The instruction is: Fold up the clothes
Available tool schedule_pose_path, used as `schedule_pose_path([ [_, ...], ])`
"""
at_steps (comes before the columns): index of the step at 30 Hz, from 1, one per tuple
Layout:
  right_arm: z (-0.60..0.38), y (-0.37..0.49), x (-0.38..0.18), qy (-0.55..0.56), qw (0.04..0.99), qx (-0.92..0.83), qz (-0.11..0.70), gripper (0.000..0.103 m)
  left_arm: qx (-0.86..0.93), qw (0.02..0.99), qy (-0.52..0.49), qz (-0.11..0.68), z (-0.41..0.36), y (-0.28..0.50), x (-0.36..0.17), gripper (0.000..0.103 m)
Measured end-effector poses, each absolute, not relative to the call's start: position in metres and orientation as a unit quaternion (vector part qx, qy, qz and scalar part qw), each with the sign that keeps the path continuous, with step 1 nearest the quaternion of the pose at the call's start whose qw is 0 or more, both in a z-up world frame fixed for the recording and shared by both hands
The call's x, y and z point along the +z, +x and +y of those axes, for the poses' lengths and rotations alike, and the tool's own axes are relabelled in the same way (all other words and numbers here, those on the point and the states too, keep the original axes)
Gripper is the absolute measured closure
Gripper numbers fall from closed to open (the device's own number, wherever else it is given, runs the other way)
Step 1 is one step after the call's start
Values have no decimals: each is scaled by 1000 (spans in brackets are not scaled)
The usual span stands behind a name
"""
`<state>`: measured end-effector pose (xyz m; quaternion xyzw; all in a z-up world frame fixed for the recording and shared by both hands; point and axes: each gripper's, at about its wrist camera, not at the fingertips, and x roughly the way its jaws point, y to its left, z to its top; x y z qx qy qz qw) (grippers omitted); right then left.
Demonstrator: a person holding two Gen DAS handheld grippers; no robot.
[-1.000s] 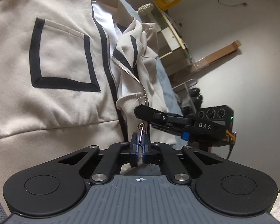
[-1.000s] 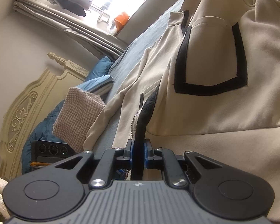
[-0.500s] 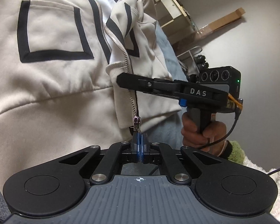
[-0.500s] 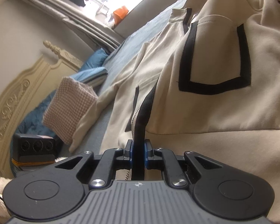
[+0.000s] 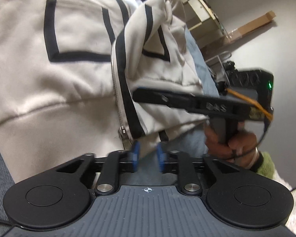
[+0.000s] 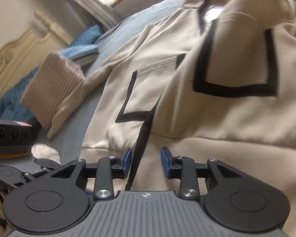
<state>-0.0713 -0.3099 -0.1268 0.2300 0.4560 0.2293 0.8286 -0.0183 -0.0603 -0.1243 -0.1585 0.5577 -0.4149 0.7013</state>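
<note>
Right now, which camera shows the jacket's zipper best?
The left wrist view. The zipper runs in plain sight down the jacket, beside the black trim, to its metal end just ahead of the open left gripper. The right wrist view shows only the black trim, no zipper teeth.

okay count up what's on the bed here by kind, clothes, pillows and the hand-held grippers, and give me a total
Cream jacket with black trim: 1
Pillows: 2, one knitted pinkish pillow and one blue pillow
Hand-held grippers: 2, left hand-held gripper and right hand-held gripper, both open
Total: 5
</note>
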Motion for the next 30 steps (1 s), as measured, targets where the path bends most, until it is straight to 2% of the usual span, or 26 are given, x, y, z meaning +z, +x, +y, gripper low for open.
schedule_pose_path([
  [3,-336,-93,-120,270,837,191,437,65,-411,713,-144,550,-64,-15,-120,74],
  [6,-379,-129,-118,357,831,130,406,65,-406,725,-128,542,-70,-14,-117,74],
  [12,-438,-198,-133,507,782,38,360,64,-375,739,-109,550,-76,-10,-120,74],
  [27,-447,-212,-183,608,718,-37,337,66,-330,742,-140,567,-81,-4,-128,74],
  [30,-449,-213,-185,614,720,-42,321,70,-328,746,-129,565,-85,-5,-129,77],
])
